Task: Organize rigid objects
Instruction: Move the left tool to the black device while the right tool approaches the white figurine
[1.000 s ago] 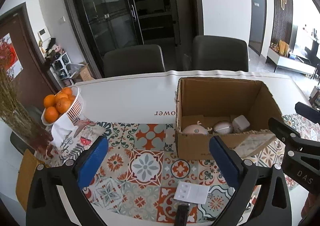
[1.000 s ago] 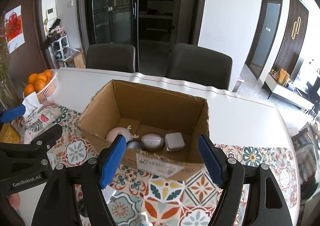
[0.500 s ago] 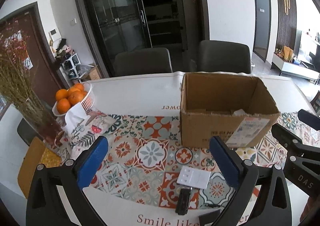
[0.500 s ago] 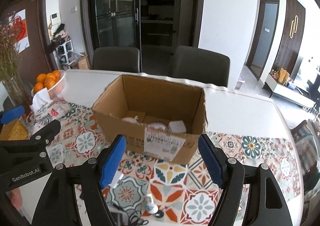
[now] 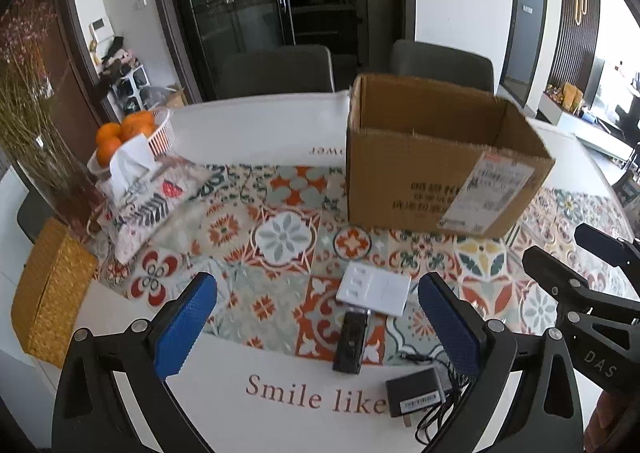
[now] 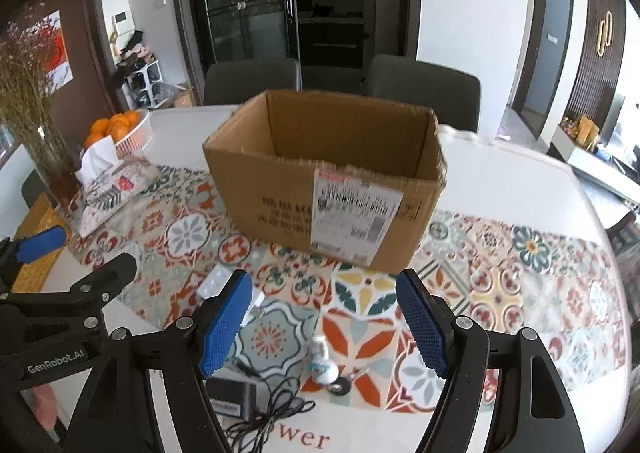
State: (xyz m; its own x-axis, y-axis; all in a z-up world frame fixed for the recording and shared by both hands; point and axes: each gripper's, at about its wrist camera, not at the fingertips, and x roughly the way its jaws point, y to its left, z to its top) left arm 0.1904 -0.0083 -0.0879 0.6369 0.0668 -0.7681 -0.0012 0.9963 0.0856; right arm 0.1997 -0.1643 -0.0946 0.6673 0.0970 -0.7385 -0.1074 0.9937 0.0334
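Observation:
An open cardboard box (image 5: 436, 173) (image 6: 328, 189) with a shipping label stands on the patterned runner; its contents are hidden from here. In front of it lie a white switch plate (image 5: 374, 289), a slim black device (image 5: 351, 341), a black power adapter (image 5: 416, 397) with a tangled cord (image 6: 272, 409), and a small white figure (image 6: 322, 361). My left gripper (image 5: 318, 327) hangs open above the black device and the plate. My right gripper (image 6: 324, 323) is open above the white figure. Neither holds anything.
A basket of oranges (image 5: 128, 129), a tissue pack in a printed cover (image 5: 148, 193), a vase of dried flowers (image 5: 44, 157) and a woven yellow box (image 5: 48, 293) crowd the table's left side. Two dark chairs (image 6: 420, 93) stand behind the table.
Both grippers have drawn back from the box and sunk lower, so its inside is hidden and the small items at the near edge have come into view. Jaw openings are unchanged.

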